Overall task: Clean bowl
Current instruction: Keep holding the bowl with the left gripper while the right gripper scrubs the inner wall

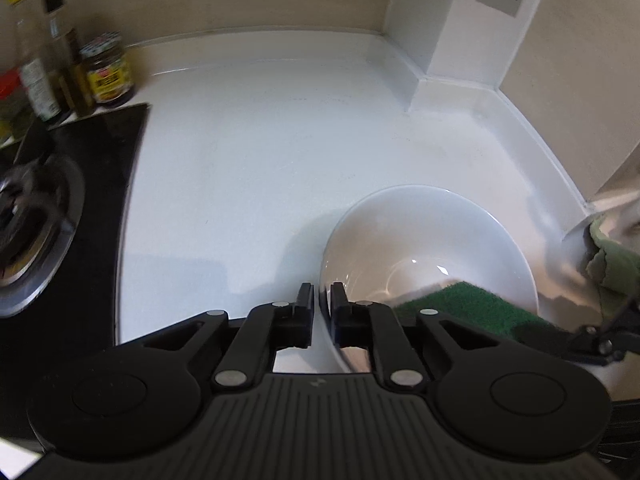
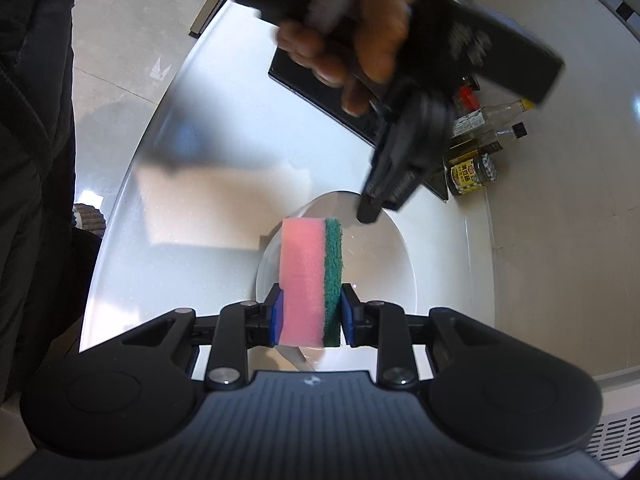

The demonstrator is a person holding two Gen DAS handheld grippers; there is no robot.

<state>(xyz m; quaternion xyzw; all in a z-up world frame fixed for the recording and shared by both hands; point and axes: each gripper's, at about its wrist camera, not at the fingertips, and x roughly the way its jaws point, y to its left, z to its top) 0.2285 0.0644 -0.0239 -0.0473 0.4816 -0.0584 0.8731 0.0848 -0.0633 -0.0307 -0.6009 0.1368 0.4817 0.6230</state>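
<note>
A white bowl (image 1: 432, 248) sits on the white counter. My left gripper (image 1: 321, 300) is shut on the bowl's near rim, one finger inside and one outside. The sponge's green side (image 1: 472, 308) shows inside the bowl at the lower right. In the right wrist view my right gripper (image 2: 312, 312) is shut on a pink sponge with a green scouring layer (image 2: 310, 276), held upright over the bowl (image 2: 384, 276). The left gripper (image 2: 392, 176), held by a hand, reaches down to the bowl's far rim there.
A black stove top with a burner (image 1: 36, 216) lies to the left. Sauce jars and bottles (image 1: 108, 68) stand at the back left. A green cloth (image 1: 612, 260) lies at the right by the wall. The counter's front edge (image 2: 120, 208) curves at the left, floor beyond.
</note>
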